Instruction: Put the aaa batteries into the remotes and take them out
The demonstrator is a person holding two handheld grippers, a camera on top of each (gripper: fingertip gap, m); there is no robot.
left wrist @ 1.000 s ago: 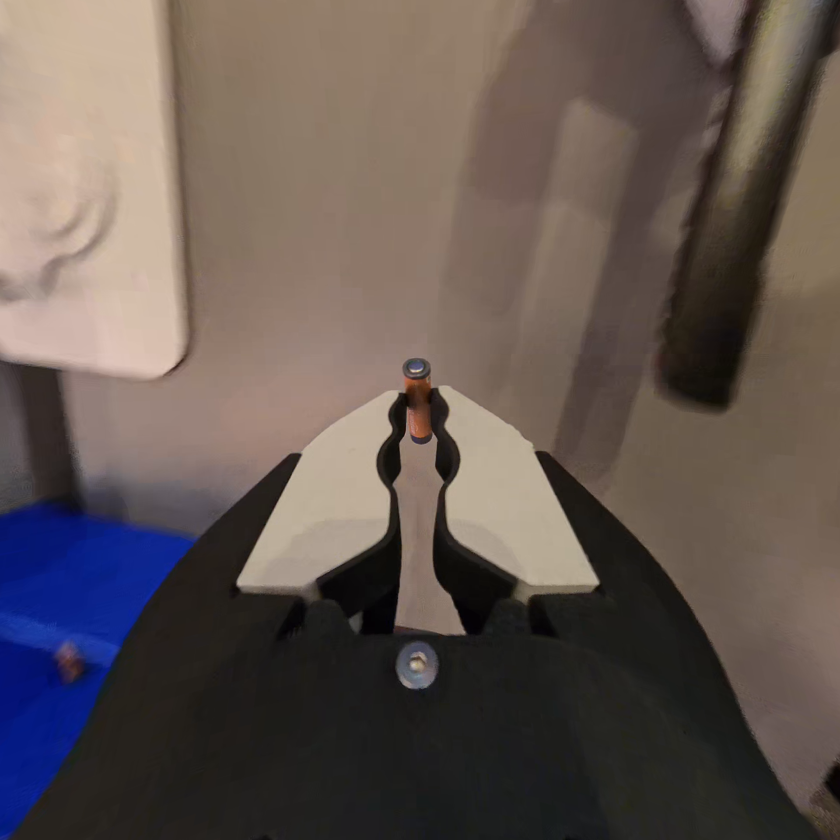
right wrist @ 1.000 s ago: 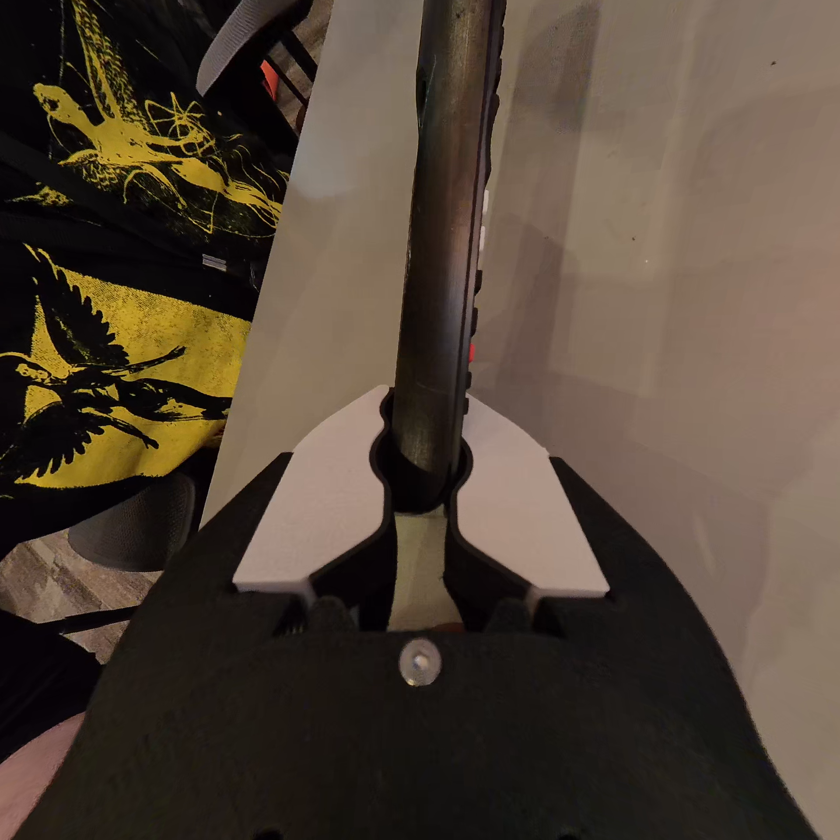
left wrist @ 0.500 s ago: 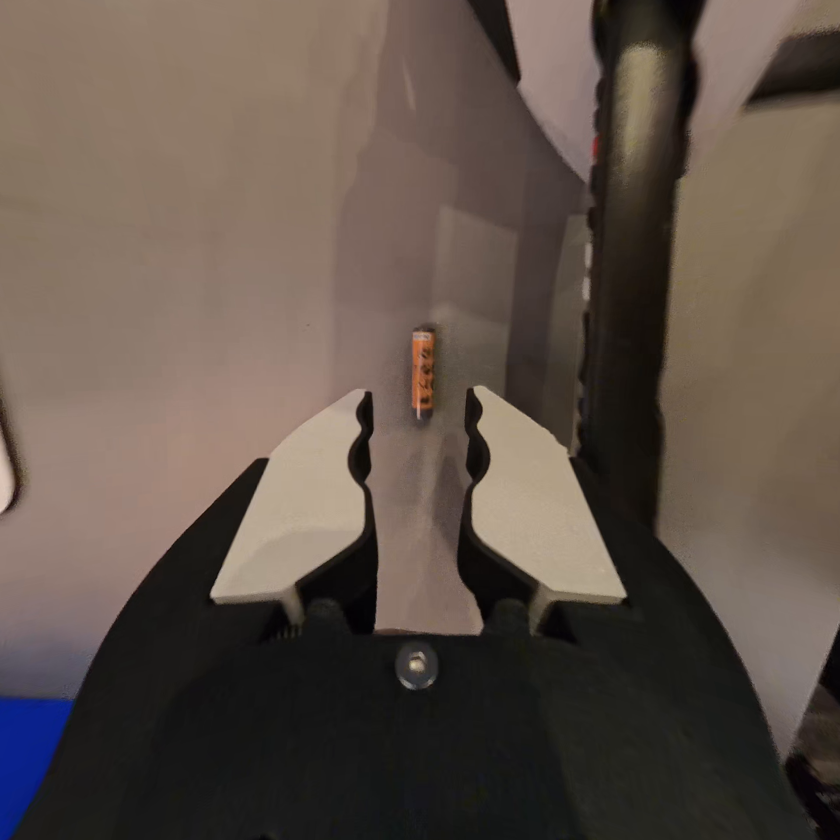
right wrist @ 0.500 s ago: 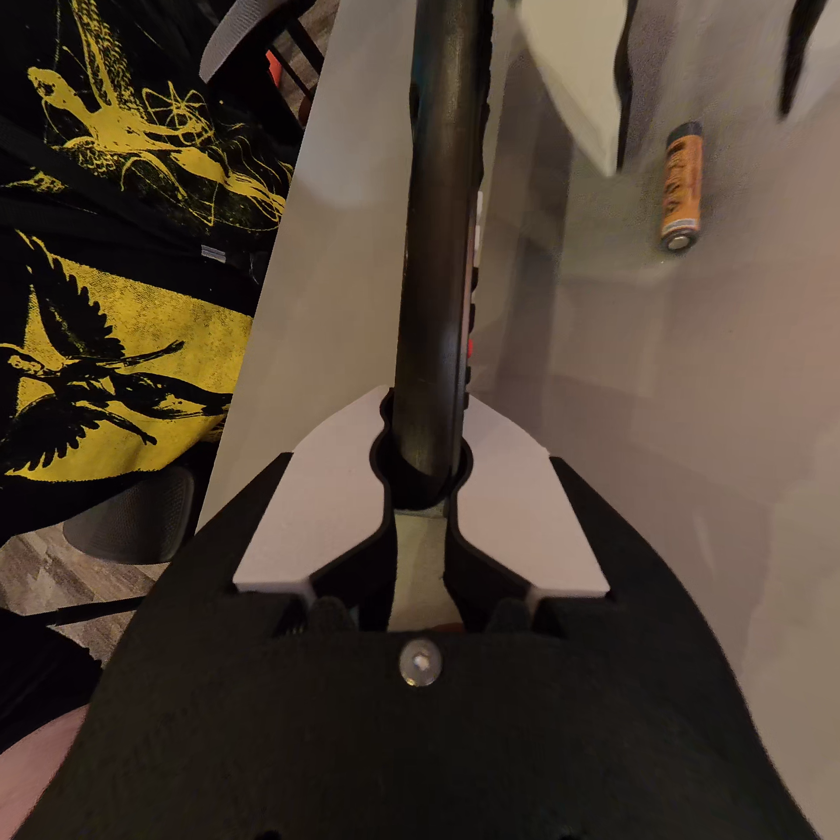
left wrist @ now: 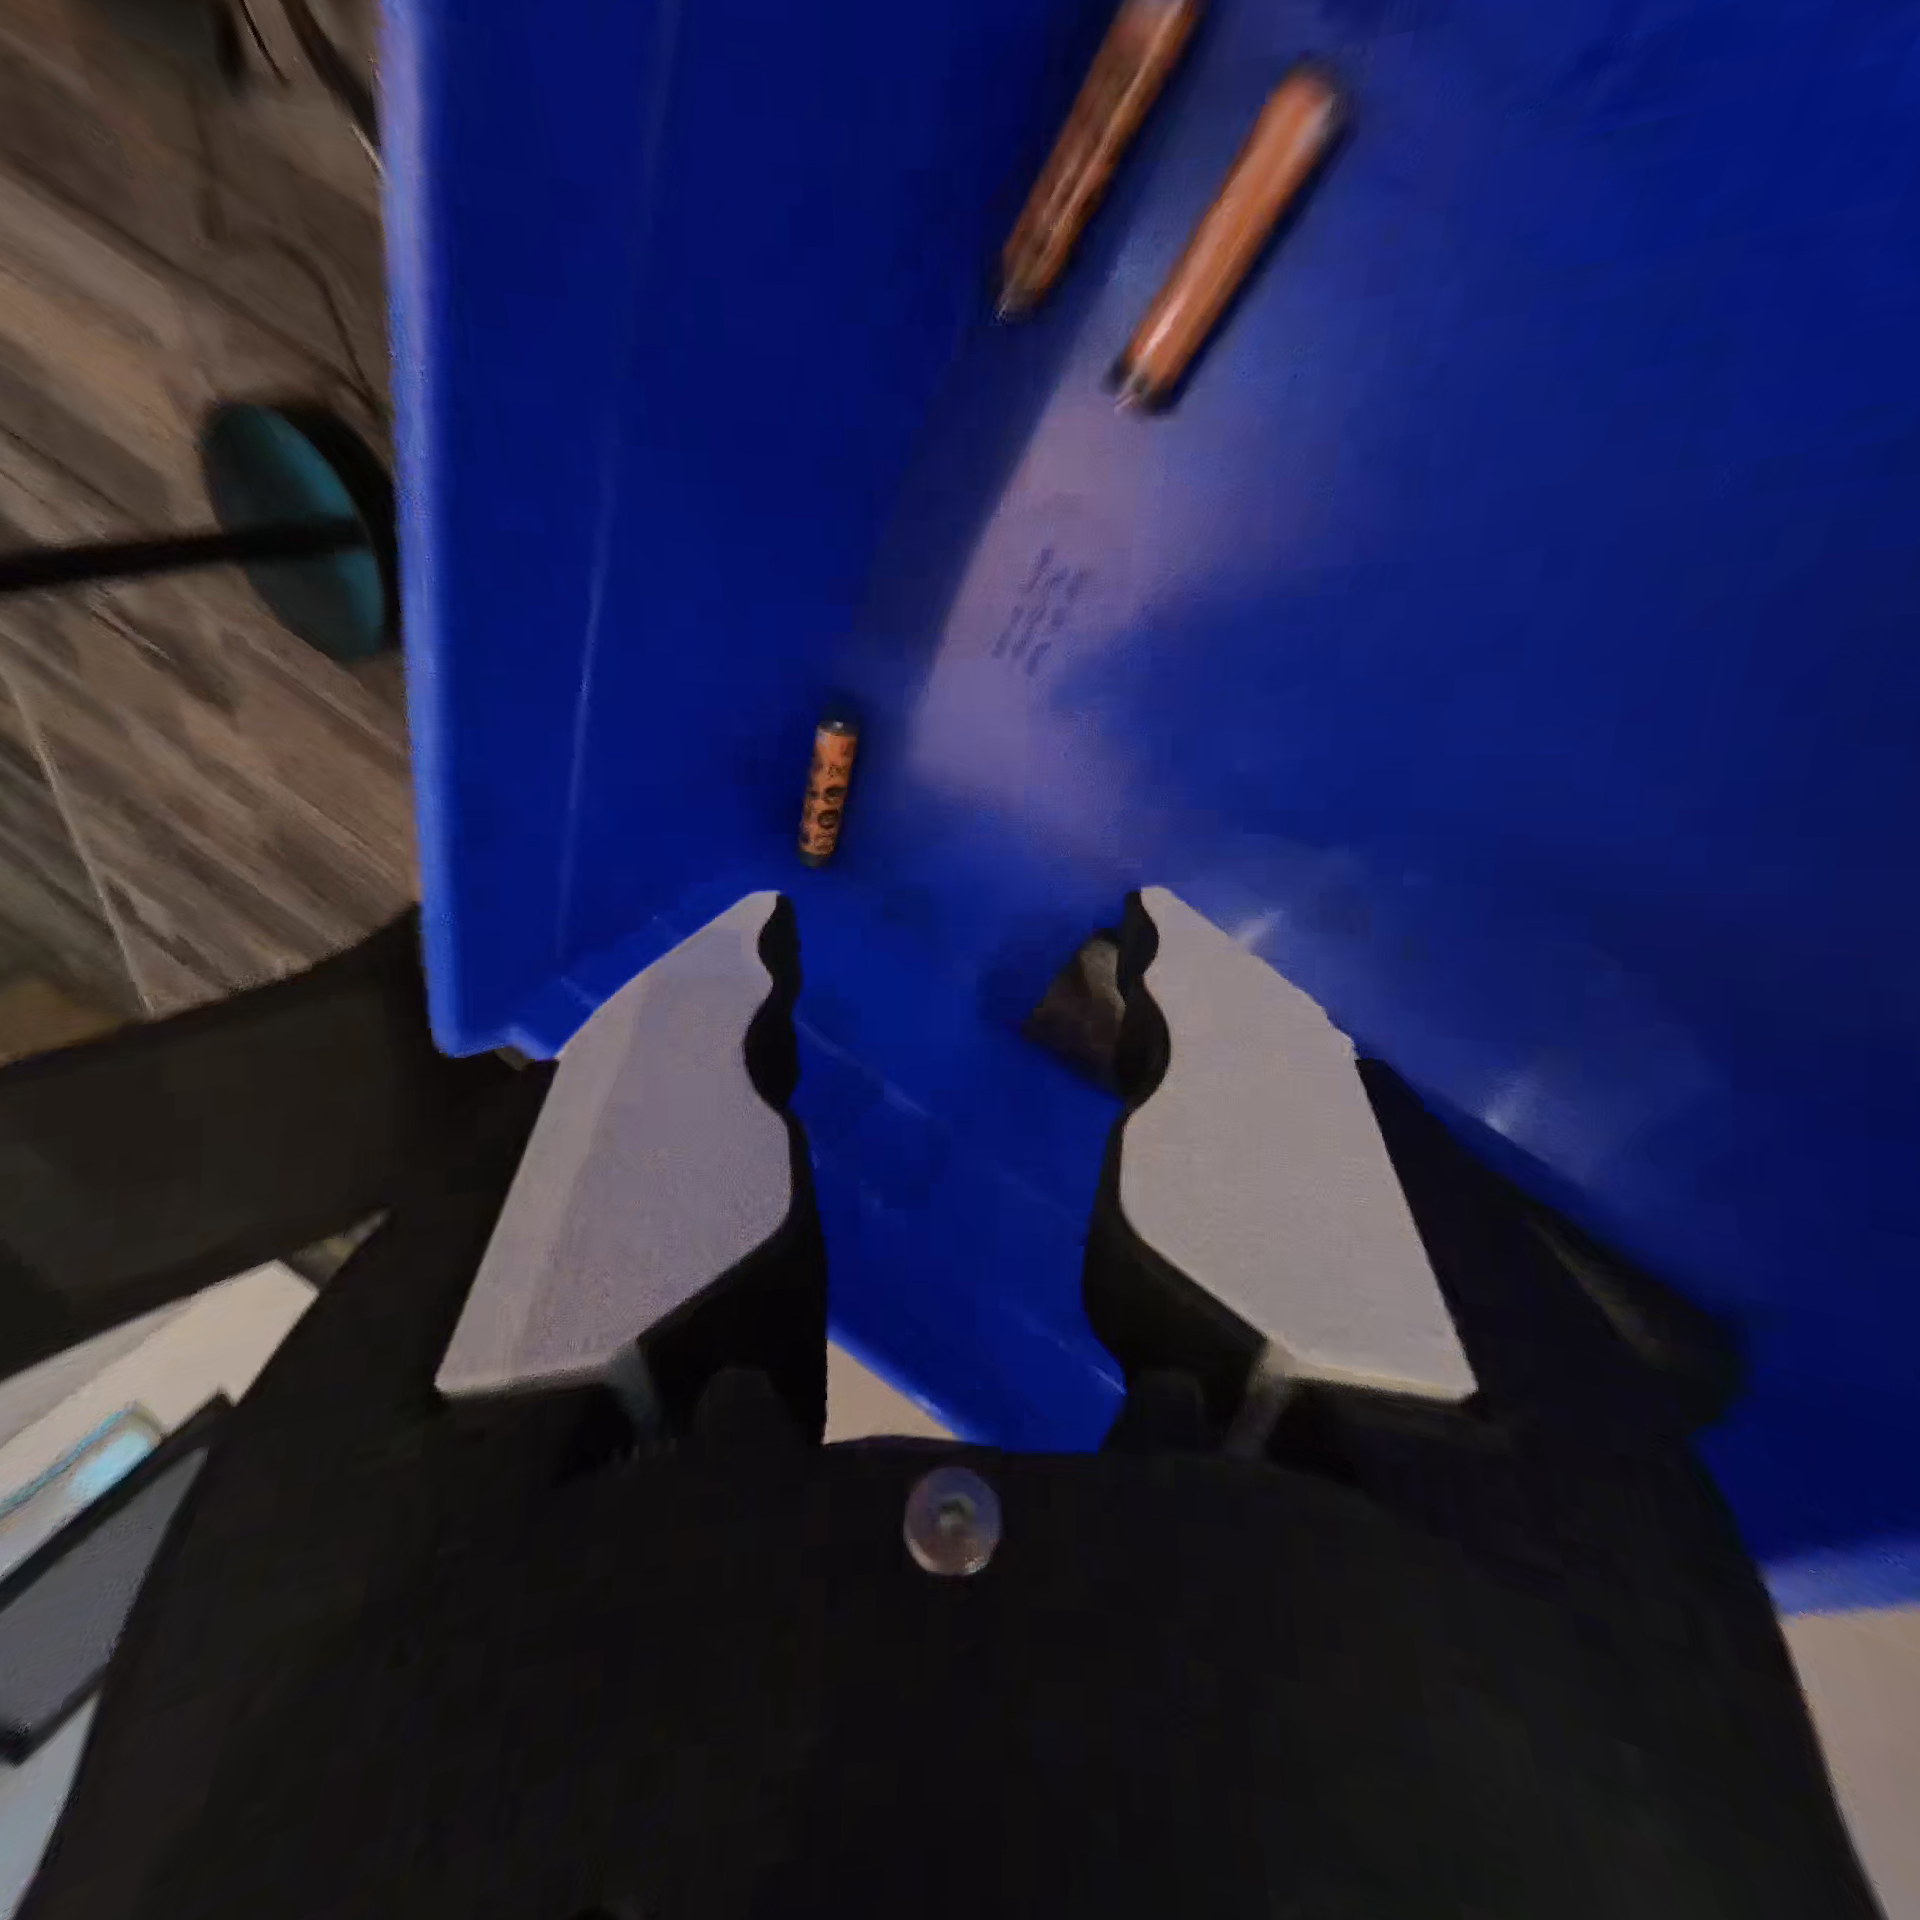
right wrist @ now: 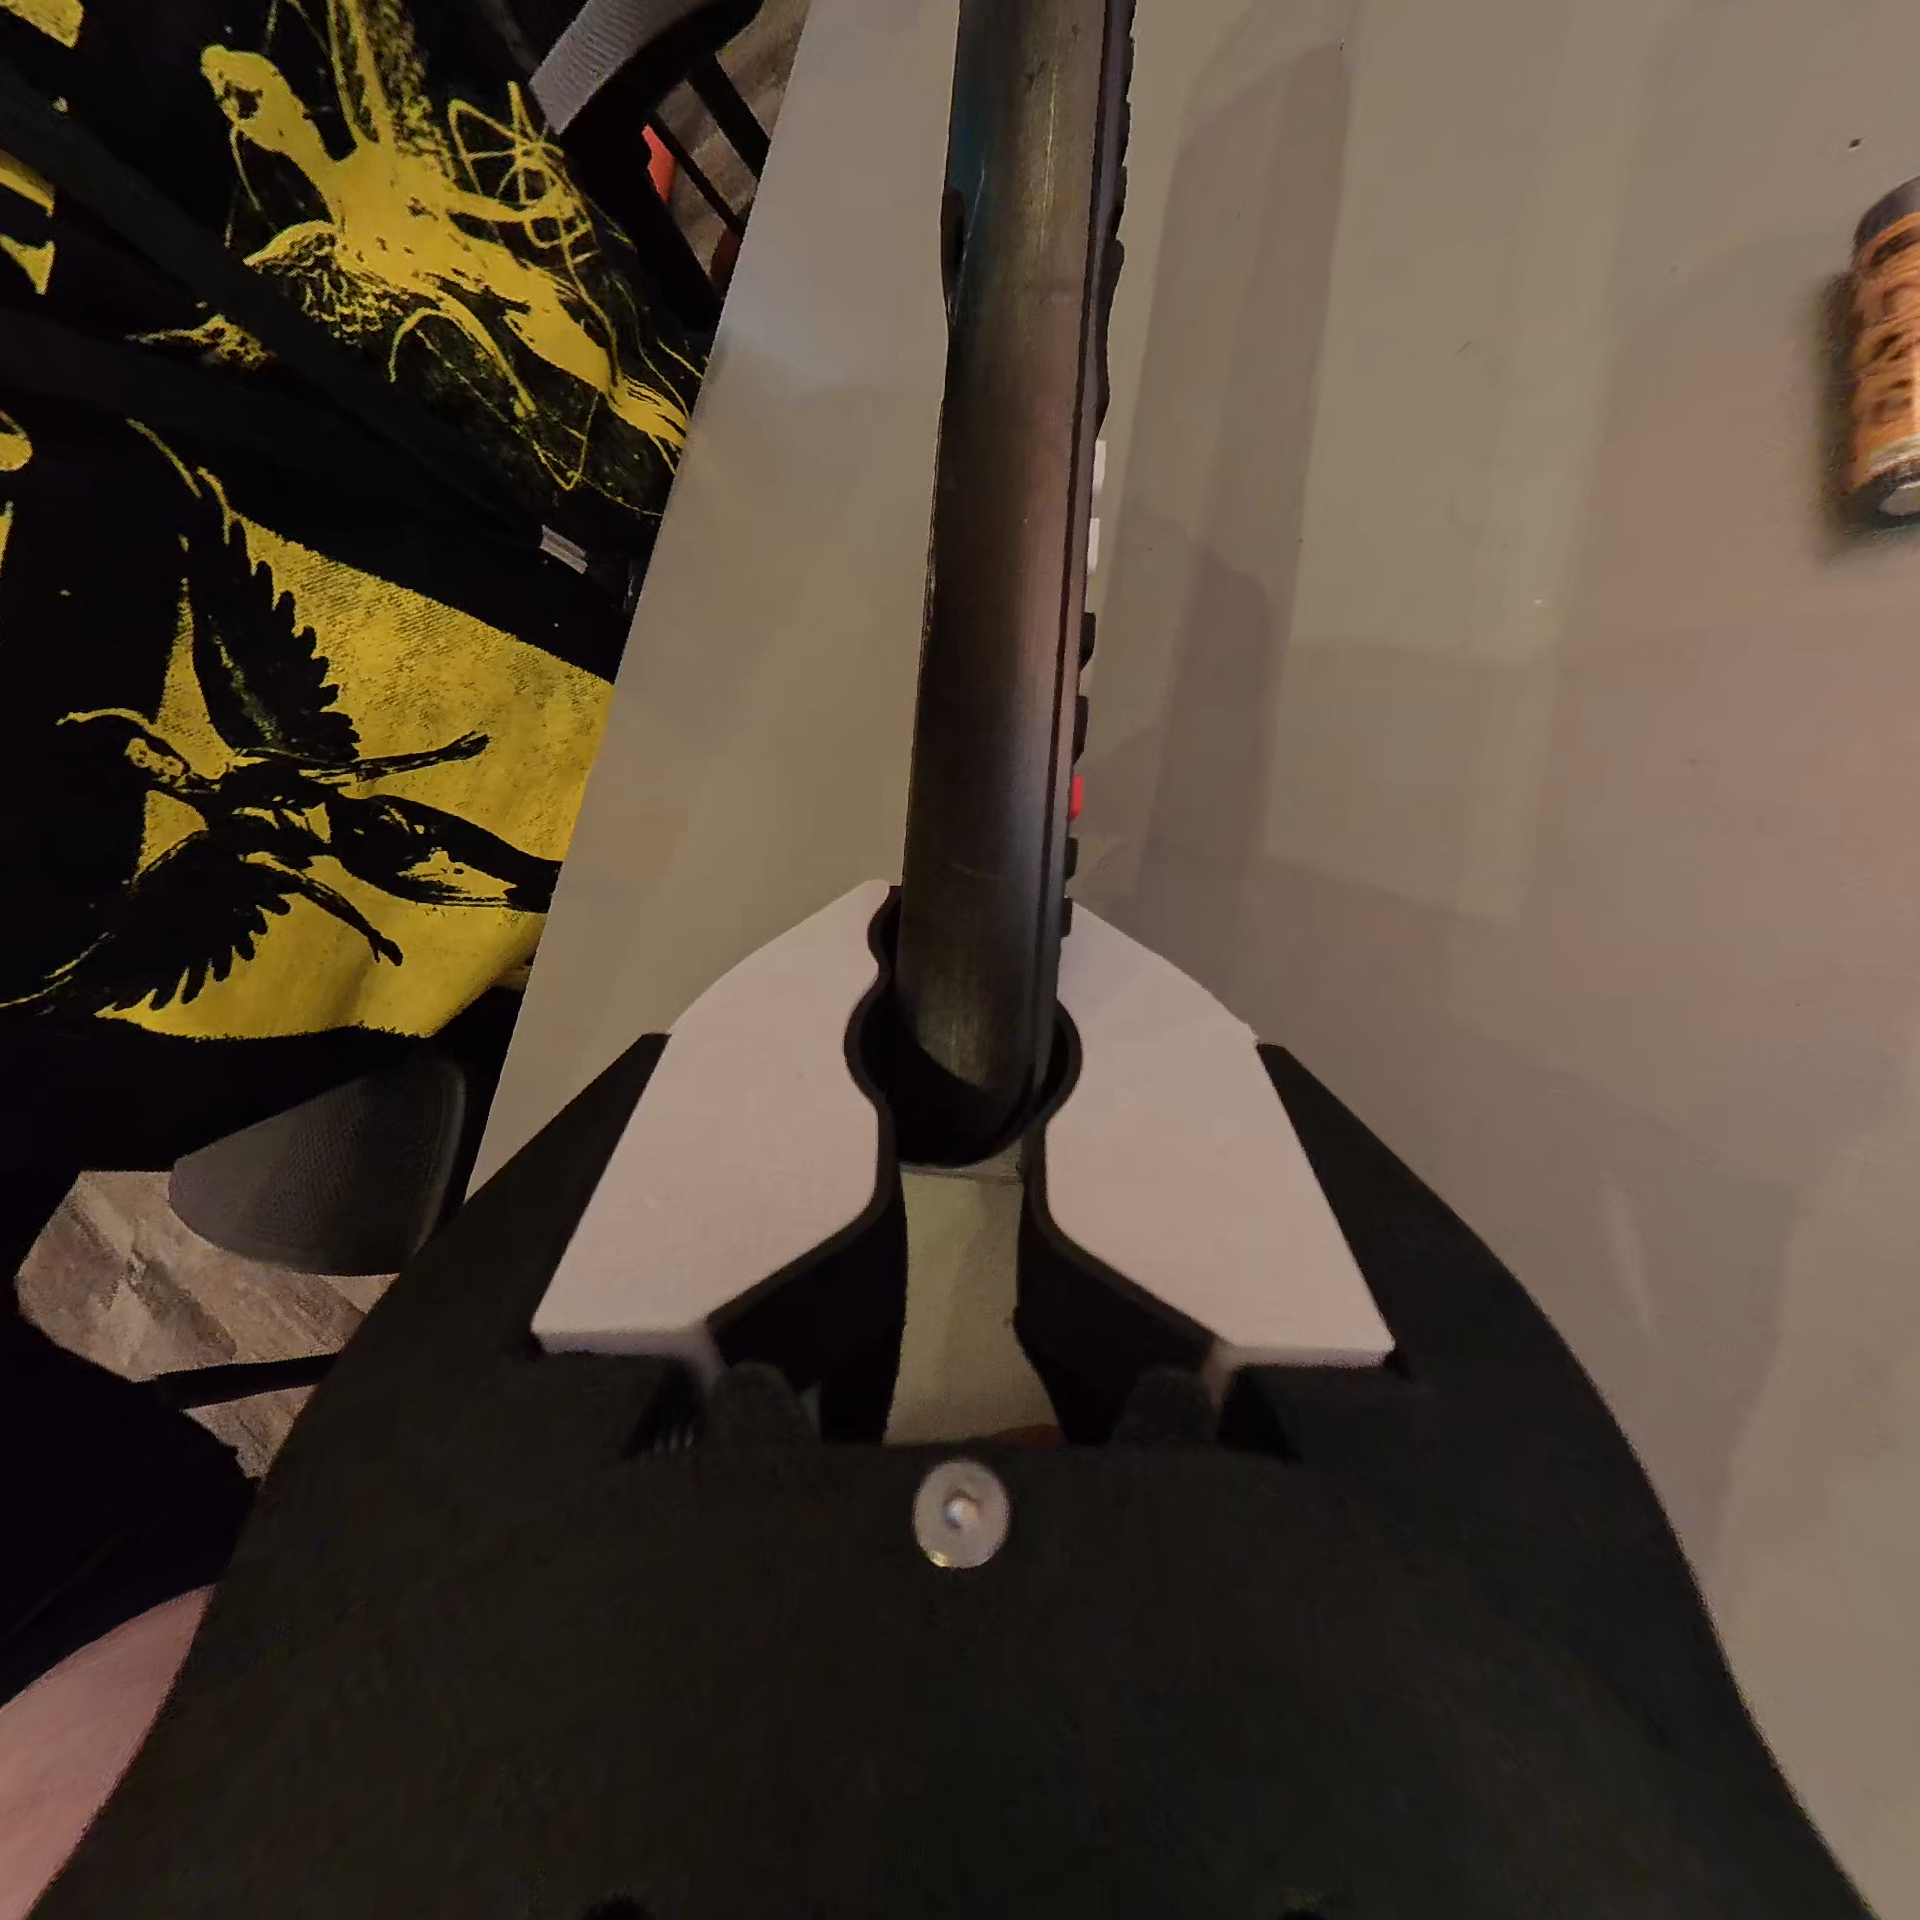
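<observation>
My left gripper (left wrist: 956,914) is open and empty over a blue bin (left wrist: 1351,727). An orange battery (left wrist: 828,794) lies in the bin just ahead of the left fingertip. Two more orange batteries (left wrist: 1226,239) lie farther in, blurred. My right gripper (right wrist: 977,914) is shut on a black remote (right wrist: 1023,468), held on edge above the white table (right wrist: 1507,831), its buttons facing right. Another orange battery (right wrist: 1886,364) lies on the table at the right edge of the right wrist view.
A person in a black and yellow printed shirt (right wrist: 312,623) sits past the table's left edge. A dark chair part (right wrist: 322,1164) and wood floor (left wrist: 156,727) show beyond the table. A dark flat object (left wrist: 83,1621) lies at the lower left by the bin. Some 55 centimeters of space lies between my two pairs of fingers. The orange battery (left wrist: 828,794) is about 7 centimeters from my left fingertips.
My left gripper let go of its battery on the table, opened wider and swung away to the blue bin. My right gripper still holds the remote in the same place.
</observation>
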